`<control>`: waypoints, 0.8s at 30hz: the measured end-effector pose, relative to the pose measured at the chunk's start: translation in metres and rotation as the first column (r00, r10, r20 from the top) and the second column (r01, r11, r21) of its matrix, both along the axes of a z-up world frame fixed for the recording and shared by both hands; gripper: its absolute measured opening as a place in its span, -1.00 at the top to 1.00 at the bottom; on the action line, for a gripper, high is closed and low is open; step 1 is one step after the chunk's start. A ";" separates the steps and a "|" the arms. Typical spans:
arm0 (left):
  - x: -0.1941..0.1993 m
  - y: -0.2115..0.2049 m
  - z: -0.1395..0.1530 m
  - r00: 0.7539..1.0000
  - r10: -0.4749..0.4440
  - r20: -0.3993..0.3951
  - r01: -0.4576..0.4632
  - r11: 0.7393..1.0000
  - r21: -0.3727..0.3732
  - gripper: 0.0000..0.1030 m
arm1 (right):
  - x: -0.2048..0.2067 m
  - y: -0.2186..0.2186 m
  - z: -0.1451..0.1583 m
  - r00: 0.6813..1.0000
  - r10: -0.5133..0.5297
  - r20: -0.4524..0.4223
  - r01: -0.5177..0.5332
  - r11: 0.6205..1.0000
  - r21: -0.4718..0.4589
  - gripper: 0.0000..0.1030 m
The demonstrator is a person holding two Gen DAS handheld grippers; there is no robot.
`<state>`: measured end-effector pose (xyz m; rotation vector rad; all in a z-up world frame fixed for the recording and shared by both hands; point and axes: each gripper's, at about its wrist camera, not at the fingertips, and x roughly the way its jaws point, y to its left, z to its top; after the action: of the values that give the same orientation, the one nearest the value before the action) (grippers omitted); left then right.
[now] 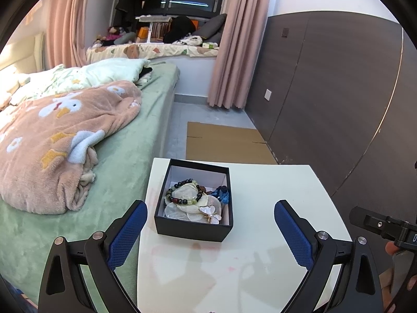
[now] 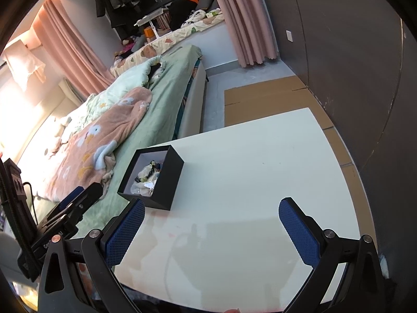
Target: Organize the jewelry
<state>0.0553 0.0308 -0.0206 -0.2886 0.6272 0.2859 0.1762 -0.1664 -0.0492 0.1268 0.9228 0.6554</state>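
No readable writing anywhere, only cut-off letters on the black gripper bodies at the frame edges. Black box [image 1: 193, 224], white inside, on the white table [image 1: 260, 260] near its bed-side edge; inside, a dark bead bracelet [image 1: 182, 193], pale shell discs, a pearly butterfly brooch [image 1: 209, 212], something blue. Left gripper [image 1: 209, 230] spread wide, empty, just short of the box. Right gripper [image 2: 211, 228] likewise spread, empty, over bare tabletop.
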 end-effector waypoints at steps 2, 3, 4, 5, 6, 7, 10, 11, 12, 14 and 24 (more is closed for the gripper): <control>0.000 0.000 0.000 1.000 0.000 0.001 0.000 1.000 0.000 -0.90 | 0.000 0.000 0.000 1.000 0.000 0.000 0.000 1.000 -0.001 -1.00; 0.000 0.000 0.000 1.000 0.000 0.001 0.000 1.000 -0.001 -0.90 | 0.000 0.000 0.000 1.000 0.000 -0.001 0.000 1.000 -0.001 -1.00; 0.000 0.000 0.000 1.000 0.000 0.000 0.000 1.000 -0.001 -0.91 | 0.000 0.000 0.000 1.000 0.000 -0.001 0.000 1.000 -0.001 -1.00; 0.000 0.000 0.000 1.000 0.001 0.000 -0.001 1.000 -0.002 -0.91 | 0.000 0.000 0.000 1.000 0.000 -0.001 0.000 1.000 -0.001 -1.00; 0.000 0.000 0.000 1.000 0.001 0.000 -0.001 1.000 -0.002 -0.91 | 0.000 0.000 0.000 1.000 0.000 -0.001 0.000 1.000 -0.001 -1.00; 0.000 0.000 0.000 1.000 0.000 0.000 0.000 1.000 -0.001 -0.91 | 0.000 -0.001 -0.001 1.000 0.000 -0.001 0.000 1.000 -0.002 -1.00; 0.000 0.000 0.000 1.000 0.000 0.000 0.000 1.000 0.000 -0.91 | 0.001 -0.001 -0.001 1.000 0.002 -0.002 -0.002 1.000 -0.005 -1.00; 0.000 0.000 0.000 1.000 -0.001 0.000 0.001 1.000 0.000 -0.91 | 0.001 -0.002 -0.001 1.000 0.003 -0.003 -0.003 1.000 -0.006 -1.00; 0.000 0.000 0.000 1.000 0.000 0.001 0.000 1.000 -0.001 -0.91 | 0.002 -0.003 -0.002 1.000 0.004 -0.004 -0.004 1.000 -0.007 -1.00; 0.000 0.000 0.000 1.000 0.001 0.000 -0.001 1.000 0.000 -0.91 | 0.002 -0.003 -0.001 1.000 0.003 -0.003 -0.003 1.000 -0.007 -1.00; 0.000 0.000 0.000 1.000 0.000 0.001 0.000 1.000 -0.001 -0.91 | 0.003 -0.003 -0.003 1.000 0.004 -0.005 -0.004 1.000 -0.006 -1.00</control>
<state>0.0552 0.0307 -0.0202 -0.2899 0.6266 0.2853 0.1793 -0.1691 -0.0522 0.1209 0.9296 0.6564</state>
